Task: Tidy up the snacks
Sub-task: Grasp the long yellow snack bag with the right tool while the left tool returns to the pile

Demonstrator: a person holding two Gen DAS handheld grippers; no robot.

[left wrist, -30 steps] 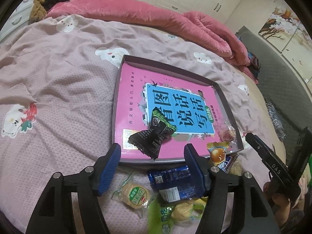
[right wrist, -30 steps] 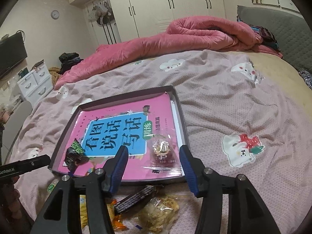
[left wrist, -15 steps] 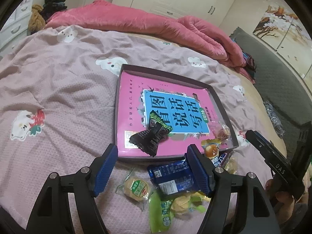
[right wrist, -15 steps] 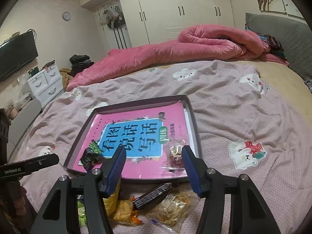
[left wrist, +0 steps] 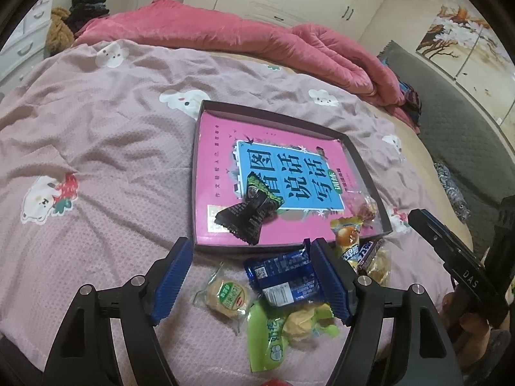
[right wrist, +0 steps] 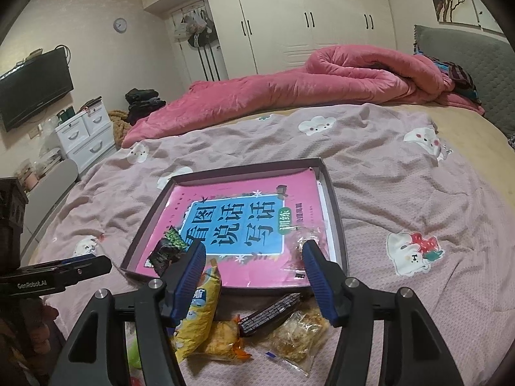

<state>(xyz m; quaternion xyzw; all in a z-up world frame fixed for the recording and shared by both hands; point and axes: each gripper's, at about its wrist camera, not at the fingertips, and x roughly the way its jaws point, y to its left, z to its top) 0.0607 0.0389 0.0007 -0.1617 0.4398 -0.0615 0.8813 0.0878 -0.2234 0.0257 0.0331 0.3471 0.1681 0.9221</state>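
A dark shallow tray (left wrist: 276,118) lined with a pink book lies on the bed; it also shows in the right wrist view (right wrist: 338,212). In it lie a black-green candy (left wrist: 249,214) and a clear-wrapped sweet (left wrist: 367,207). Loose snacks lie on the sheet in front of the tray: a blue packet (left wrist: 283,275), a round cake (left wrist: 227,294), a green packet (left wrist: 273,334), a yellow bag (right wrist: 199,308), a dark bar (right wrist: 270,313), a clear pastry packet (right wrist: 297,334). My left gripper (left wrist: 251,278) is open and empty above them. My right gripper (right wrist: 254,280) is open and empty.
A pink quilt (right wrist: 289,87) lies rolled along the far side of the bed. A grey headboard (left wrist: 463,141) stands at the right. White drawers (right wrist: 85,135) and a wall TV (right wrist: 33,88) are at the left. The sheet (left wrist: 96,148) stretches left of the tray.
Both grippers have pulled back and up from the tray, so more of the loose snacks in front of it shows. Both stay open and empty. No snack moved.
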